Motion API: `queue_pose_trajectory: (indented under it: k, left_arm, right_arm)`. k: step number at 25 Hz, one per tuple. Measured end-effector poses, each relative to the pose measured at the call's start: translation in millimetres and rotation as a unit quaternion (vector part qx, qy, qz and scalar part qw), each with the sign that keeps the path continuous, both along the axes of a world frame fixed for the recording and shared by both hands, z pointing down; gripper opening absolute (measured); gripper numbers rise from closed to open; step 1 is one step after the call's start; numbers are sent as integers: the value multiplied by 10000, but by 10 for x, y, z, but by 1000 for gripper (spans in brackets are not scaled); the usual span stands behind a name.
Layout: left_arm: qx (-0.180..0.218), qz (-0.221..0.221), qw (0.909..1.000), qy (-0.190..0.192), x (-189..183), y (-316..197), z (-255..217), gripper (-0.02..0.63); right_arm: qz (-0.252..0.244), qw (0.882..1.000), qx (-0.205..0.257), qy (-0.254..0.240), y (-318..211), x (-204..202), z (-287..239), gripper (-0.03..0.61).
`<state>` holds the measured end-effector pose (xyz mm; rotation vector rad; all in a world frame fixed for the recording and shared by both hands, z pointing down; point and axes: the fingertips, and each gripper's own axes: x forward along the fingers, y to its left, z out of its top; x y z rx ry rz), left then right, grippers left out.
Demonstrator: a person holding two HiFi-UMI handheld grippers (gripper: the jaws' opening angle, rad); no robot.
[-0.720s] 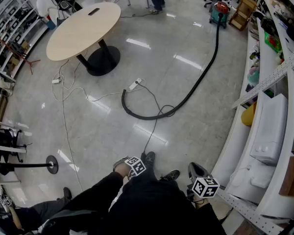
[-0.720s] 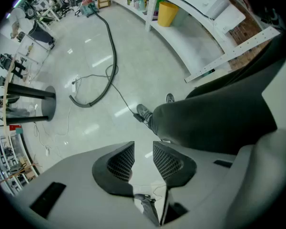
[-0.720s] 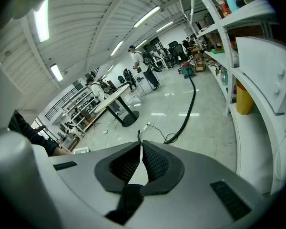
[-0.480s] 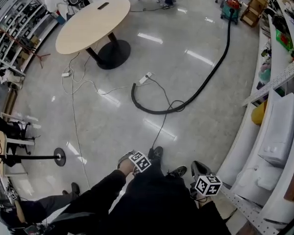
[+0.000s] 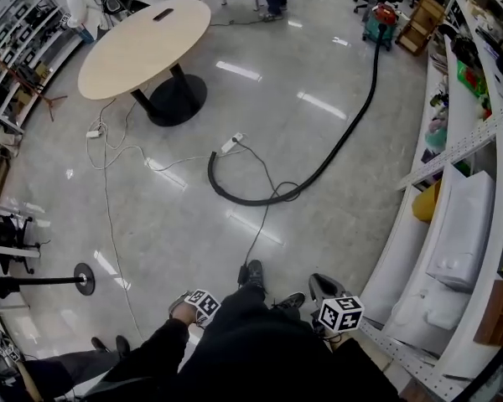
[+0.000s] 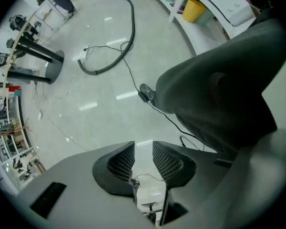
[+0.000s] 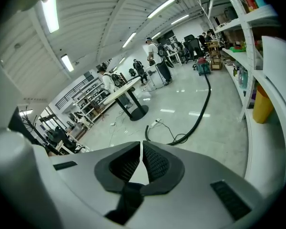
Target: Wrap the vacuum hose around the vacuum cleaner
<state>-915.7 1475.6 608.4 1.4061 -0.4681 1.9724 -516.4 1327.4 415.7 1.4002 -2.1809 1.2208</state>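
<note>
**Hose loose on the floor, both grippers empty**

The black vacuum hose (image 5: pixel 370 86) lies uncoiled on the floor. It runs from the vacuum cleaner (image 5: pixel 377 22) at one o'clock to a hooked end near the middle. The left gripper (image 6: pixel 143 151) has its fingers slightly apart around nothing. The right gripper (image 7: pixel 141 157) has its fingers all but closed, also empty.

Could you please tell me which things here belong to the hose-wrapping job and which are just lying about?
For the job: vacuum hose; vacuum cleaner.

Just lying about: round table; power strip; yellow bin; floor stand.
</note>
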Motion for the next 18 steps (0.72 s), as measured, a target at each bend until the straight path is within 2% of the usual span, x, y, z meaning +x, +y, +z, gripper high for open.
queue_pose_trajectory:
  k: [4,8,12,18]
  left_arm:
    - [230,-106,9988,429,22,-515,143,132]
    - [518,115,9961,709,0,-1217,222,130]
    - [639,281,9951,699,-250,-1764,202,129]
    - [379,-169,9983,418,-584,-1898,234,129]
  right_arm:
    - [-15,9998,-20,193,-376,-233,-46,26]
    - [-81,9994,65,336,-900,-585,-142,26]
    - [-389,9983,177,401,-1300,-968,-257,26]
    - [-802,9964,-116,243,-1788,-1218,-17,26]
